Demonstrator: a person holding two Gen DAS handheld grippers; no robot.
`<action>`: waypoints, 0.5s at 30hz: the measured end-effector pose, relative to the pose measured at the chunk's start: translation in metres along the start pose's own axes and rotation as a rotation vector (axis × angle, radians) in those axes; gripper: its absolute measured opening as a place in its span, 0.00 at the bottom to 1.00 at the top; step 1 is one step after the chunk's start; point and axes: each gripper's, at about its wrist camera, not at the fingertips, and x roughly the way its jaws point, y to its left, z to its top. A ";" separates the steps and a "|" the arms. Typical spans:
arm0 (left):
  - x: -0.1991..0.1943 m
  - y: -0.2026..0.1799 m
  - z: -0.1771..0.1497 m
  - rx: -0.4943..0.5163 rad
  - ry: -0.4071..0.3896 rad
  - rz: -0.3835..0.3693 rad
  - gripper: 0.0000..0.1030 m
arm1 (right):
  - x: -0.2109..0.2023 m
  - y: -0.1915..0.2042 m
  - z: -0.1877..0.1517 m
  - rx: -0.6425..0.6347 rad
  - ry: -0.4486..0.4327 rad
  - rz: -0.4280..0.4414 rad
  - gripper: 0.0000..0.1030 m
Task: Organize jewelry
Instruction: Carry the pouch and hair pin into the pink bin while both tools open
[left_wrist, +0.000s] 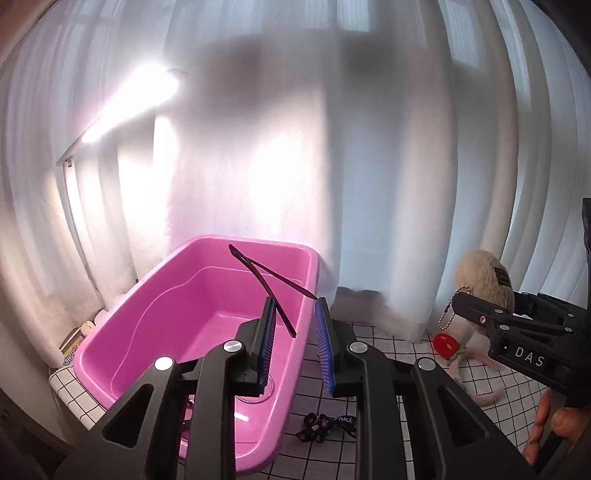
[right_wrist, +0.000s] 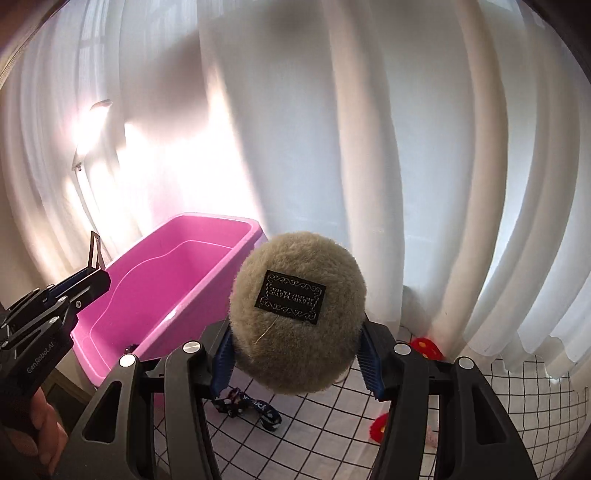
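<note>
**Status: early — bin nearly bare, two items in hand, more loose on the table**

Left wrist view:
- Left gripper (left_wrist: 293, 321) is over the near right rim of the pink bin (left_wrist: 110, 332). Its fingers (left_wrist: 266, 332) stand apart, and a dark pair of glasses (left_wrist: 273, 284) with folded temples sits between them, over the bin. It seems to lean on the left finger only, so I can't tell whether it is gripped or just let go.
- The bin interior looks bare from here: only pink floor and glare.
- A dark patterned strap (left_wrist: 328, 430) lies on the grid-pattern table (left_wrist: 388, 424), just beside the bin.
- Further right are a red charm (left_wrist: 445, 345) and pinkish cords, near the curtain.
- Right gripper (left_wrist: 476, 314) is at the right edge with a beige plush pom-pom (left_wrist: 480, 273) at its tip, a ball chain hanging below.

Right wrist view:
- The right gripper's fingers (right_wrist: 369, 363) are clamped on the pom-pom (right_wrist: 295, 314), held above the table, label side facing the camera, not yet over the bin (right_wrist: 177, 266).
- A small dark item (right_wrist: 129, 347) sits at the bin's near bottom corner; can't identify it.
- The strap (right_wrist: 247, 406) and two red pieces (right_wrist: 424, 345) are on the table, outside the bin.

Judgement: the glasses are at drop-off, the pom-pom is next, and the strap and red charms remain.
</note>
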 end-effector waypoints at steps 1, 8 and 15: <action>0.002 0.010 0.003 -0.005 0.004 0.014 0.21 | 0.006 0.011 0.006 -0.012 -0.005 0.017 0.52; 0.014 0.074 0.009 -0.054 0.038 0.114 0.21 | 0.051 0.081 0.036 -0.079 0.016 0.121 0.52; 0.042 0.122 -0.001 -0.108 0.158 0.164 0.22 | 0.100 0.134 0.043 -0.123 0.106 0.174 0.52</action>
